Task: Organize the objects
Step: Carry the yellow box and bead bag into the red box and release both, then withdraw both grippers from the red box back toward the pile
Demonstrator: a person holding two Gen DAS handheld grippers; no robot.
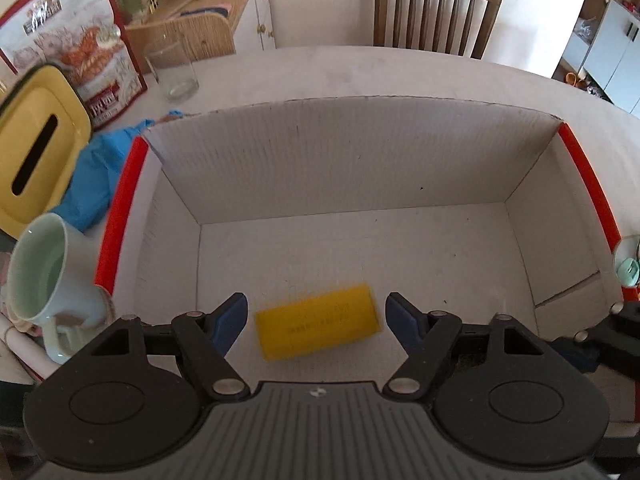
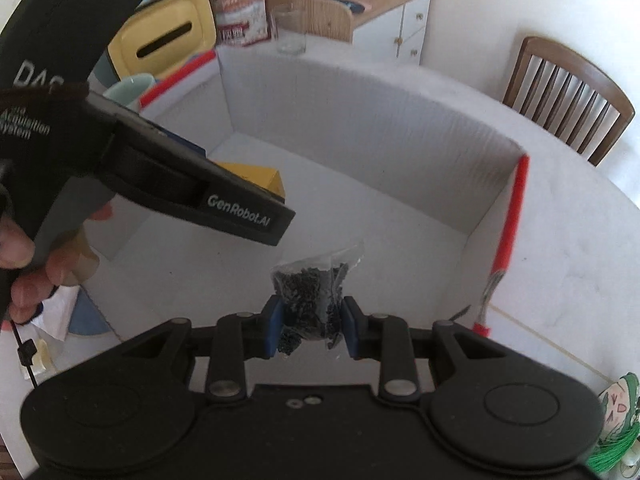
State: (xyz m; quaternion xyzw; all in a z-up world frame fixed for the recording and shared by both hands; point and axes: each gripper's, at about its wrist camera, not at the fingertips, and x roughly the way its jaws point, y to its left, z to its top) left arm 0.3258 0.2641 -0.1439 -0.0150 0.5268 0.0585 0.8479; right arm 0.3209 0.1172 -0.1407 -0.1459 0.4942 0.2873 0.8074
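**Both claws over the box: right one holding a bag, left one spread above a yellow block**

My right claw (image 2: 308, 328) is closed on a small clear bag (image 2: 312, 296) full of dark bits. The blue pads (image 2: 273, 328) press it from both sides at its lower half, and the top of the bag sticks up past the fingertips, crumpled. I hold it above the floor of the box (image 2: 360, 152), near the side closest to me.

My left claw (image 1: 316, 320) is spread wide and grips nothing. Between its blue pads (image 1: 230, 320), lower down, a yellow block (image 1: 318, 328) lies on the box floor close to the near wall, tilted a little; it looks blurred. Neither pad touches it. From the right camera I see the left claw's black body from the side, with my hand (image 2: 36, 264) wrapped round its handle, and a corner of the same yellow block shows behind it.

The box is white inside with red edges (image 1: 120, 208) on its left and right walls, and it sits on a pale table (image 1: 360, 72).

Left of the box stand a pale green mug (image 1: 44, 280), a blue cloth (image 1: 94, 176) and a yellow lid (image 1: 36, 152) with a slot. Farther off are a glass (image 1: 172, 68), a printed carton (image 1: 76, 40) and, past the table, a wooden chair (image 1: 436, 12)
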